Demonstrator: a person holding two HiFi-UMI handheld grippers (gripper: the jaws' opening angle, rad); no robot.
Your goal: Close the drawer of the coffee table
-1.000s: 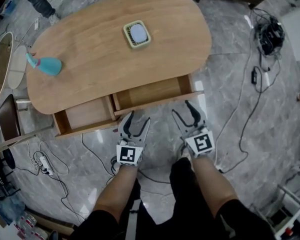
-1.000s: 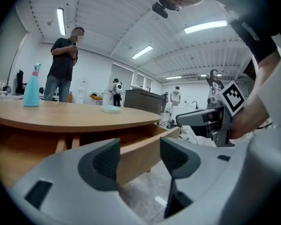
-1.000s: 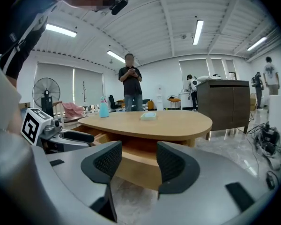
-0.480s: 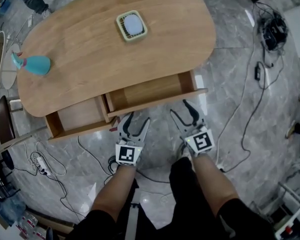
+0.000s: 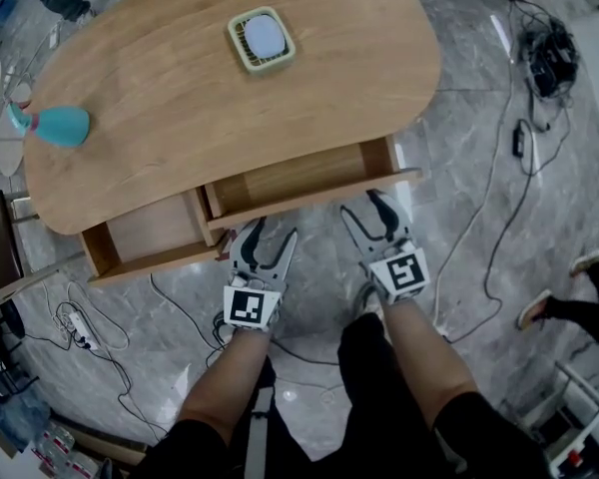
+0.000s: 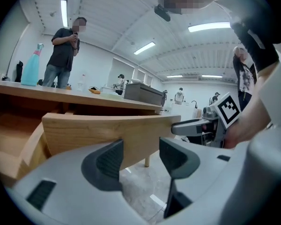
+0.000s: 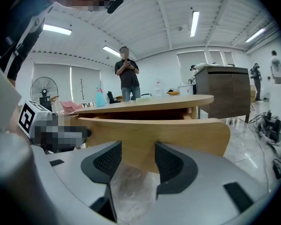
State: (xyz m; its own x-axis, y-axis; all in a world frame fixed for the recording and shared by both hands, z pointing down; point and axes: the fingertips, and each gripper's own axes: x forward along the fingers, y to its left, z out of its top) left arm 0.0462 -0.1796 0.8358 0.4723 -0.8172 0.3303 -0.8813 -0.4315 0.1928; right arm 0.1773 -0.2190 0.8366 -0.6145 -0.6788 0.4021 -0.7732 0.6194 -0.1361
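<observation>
Grey marbled floor surrounds the coffee table, a rounded slab of pale wood. Off the table's left end, a white power strip and loose cables lie on the floor; more black cables trail past its right end. On the table, a teal spray bottle lies near the left end and a small square fan sits near the far edge. In the gripper views a person stands beyond the table in a white hall with strip lights overhead.

Two compartments stand pulled out from the table's near edge. The second drawer, towards the left end, is open and bare inside. The drawer beside it, under the table's right half, is also open: a shallow wooden box with a long, plain curved front panel.

The left gripper hangs just before the left end of that panel, its fingers spread apart with nothing between them. The right gripper hangs just before the panel's right half, its fingers likewise spread and empty. Whether either touches the panel cannot be told.
</observation>
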